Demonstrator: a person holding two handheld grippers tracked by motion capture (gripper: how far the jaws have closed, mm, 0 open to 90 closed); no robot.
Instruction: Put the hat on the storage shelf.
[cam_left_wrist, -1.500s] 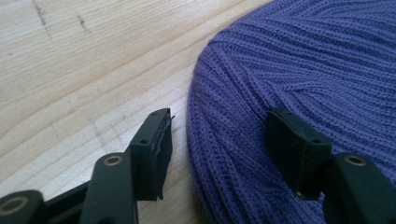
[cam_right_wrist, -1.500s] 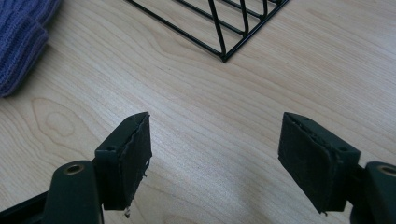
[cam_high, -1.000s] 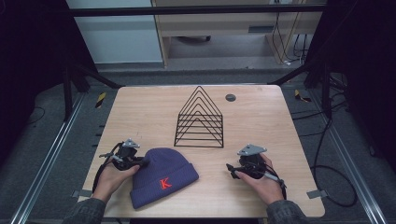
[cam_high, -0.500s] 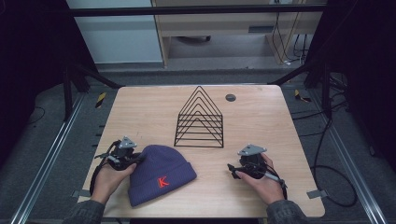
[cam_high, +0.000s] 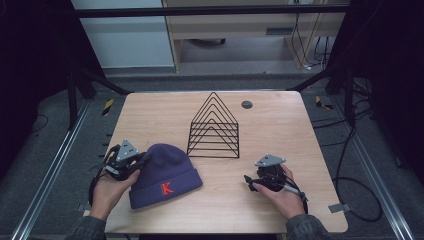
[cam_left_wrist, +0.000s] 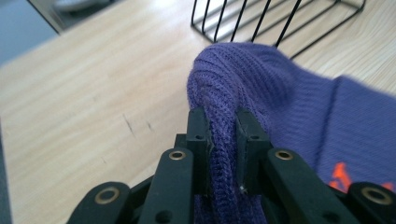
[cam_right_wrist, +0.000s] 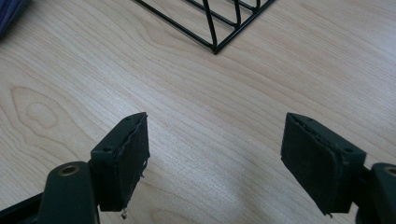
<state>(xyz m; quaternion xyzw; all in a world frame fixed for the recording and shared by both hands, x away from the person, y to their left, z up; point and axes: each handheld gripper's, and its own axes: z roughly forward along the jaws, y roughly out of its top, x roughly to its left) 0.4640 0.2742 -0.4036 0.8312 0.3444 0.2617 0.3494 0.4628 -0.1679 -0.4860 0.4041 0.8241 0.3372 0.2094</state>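
Left gripper view shows the left tongs (cam_left_wrist: 223, 140) pressed together on a fold of the purple knit beanie (cam_left_wrist: 280, 107), which lies on the wooden counter (cam_left_wrist: 84, 93) just in front of the black wire rack (cam_left_wrist: 275, 18). High view shows the beanie (cam_high: 167, 172) with its red letter K (cam_high: 167, 188) at the front left of the counter (cam_high: 280, 125), near the rack (cam_high: 214, 127) at the middle. Right tongs (cam_right_wrist: 215, 161) are spread wide above bare wood, holding nothing, and the right hand (cam_high: 280, 192) rests at the front right of the counter.
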